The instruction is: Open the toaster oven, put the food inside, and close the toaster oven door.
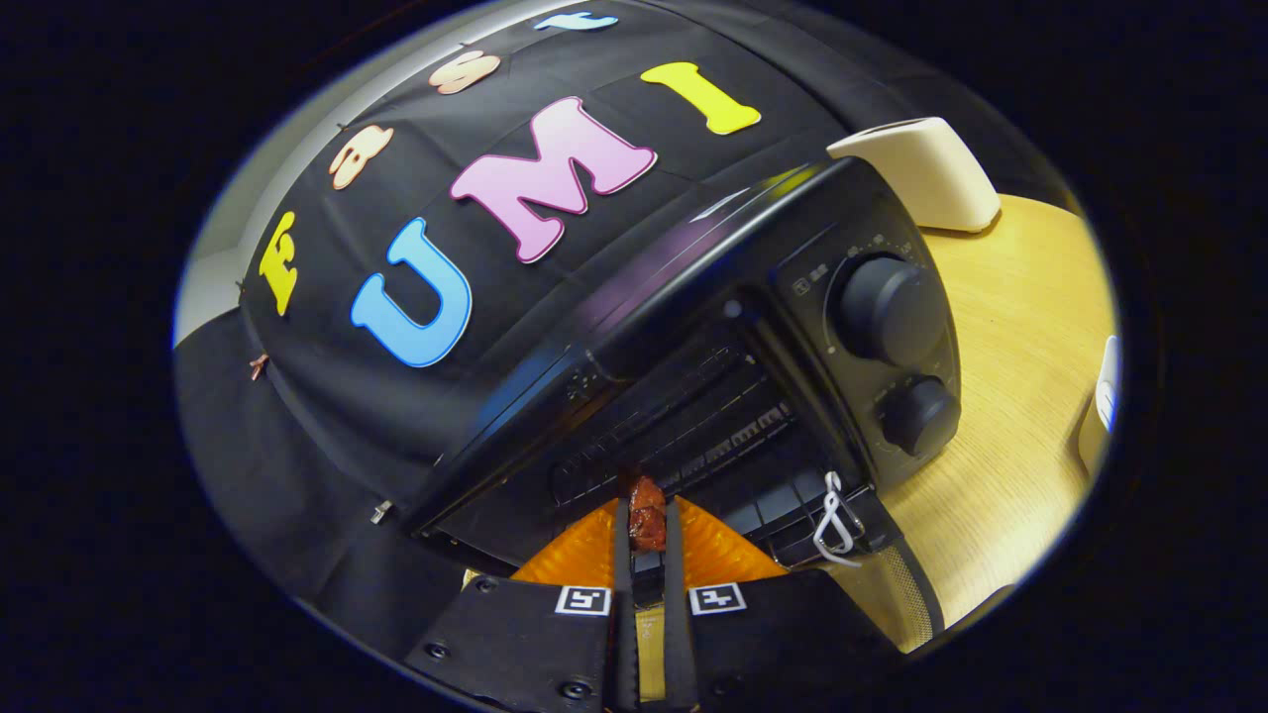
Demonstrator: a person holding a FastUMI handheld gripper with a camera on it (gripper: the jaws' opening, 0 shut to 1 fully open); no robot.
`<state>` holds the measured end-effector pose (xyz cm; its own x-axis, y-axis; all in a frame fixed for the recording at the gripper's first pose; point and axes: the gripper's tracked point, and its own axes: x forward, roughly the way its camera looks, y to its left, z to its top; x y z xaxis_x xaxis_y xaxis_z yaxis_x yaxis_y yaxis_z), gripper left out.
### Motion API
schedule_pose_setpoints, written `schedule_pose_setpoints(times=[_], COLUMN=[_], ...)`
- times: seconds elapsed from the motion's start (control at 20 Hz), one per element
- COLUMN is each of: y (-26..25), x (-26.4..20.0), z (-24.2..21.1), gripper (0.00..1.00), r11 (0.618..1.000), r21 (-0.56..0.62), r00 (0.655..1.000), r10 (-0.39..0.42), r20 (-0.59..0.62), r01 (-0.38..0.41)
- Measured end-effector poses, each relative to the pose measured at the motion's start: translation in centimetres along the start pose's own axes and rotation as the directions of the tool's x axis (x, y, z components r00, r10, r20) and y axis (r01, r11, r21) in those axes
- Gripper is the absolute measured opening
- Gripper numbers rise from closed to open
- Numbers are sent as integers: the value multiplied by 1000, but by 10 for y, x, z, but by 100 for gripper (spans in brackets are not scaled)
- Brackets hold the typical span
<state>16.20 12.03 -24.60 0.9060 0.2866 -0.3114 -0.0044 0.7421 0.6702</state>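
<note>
- While the toaster oven (pixel 693 327) sat tilted in the fisheye gripper view, its door (pixel 792 515) was already down and the cavity open toward the fingers.
- Wire rack (pixel 693 436) inside showed bare; no food on it yet.
- Gripper (pixel 648 520) narrow, both fingers pressed on a small reddish-brown piece of food (pixel 647 515), held at the tips.
- Food sat just at the mouth of the oven, at 12 o'clock from the fingers, over the lowered door.
- White wire clip (pixel 834 520) hung on the door's edge, at 3 o'clock from the food.
- Two knobs (pixel 887 309) on the oven's control panel, at 1 o'clock from the food.
- Pale box (pixel 921 168) on the wooden table (pixel 1020 327) beyond the oven, at 1 o'clock.
- Judgement: opening done; food carried to the threshold. Left: place it on the rack, release, withdraw, shut the door.
</note>
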Motion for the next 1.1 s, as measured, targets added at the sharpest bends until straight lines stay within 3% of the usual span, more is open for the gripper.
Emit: schedule_pose_setpoints(times=[0.15, 0.2, 0.4, 0.55, 1.1], y=[-6, -7, 0, 9, 13], x=[-4, -5, -20, -37, -117], z=[-7, -11, -19, -26, -58], gripper=[24, 35, 99, 98, 98], r11=[995, 993, 967, 928, 813], r21=[-85, -105, -241, -365, -580], r00=[999, 998, 995, 991, 953], r10=[-48, -63, -91, -106, -207], r20=[-19, -30, -45, -79, -222], r01=[47, 60, 77, 70, 41])
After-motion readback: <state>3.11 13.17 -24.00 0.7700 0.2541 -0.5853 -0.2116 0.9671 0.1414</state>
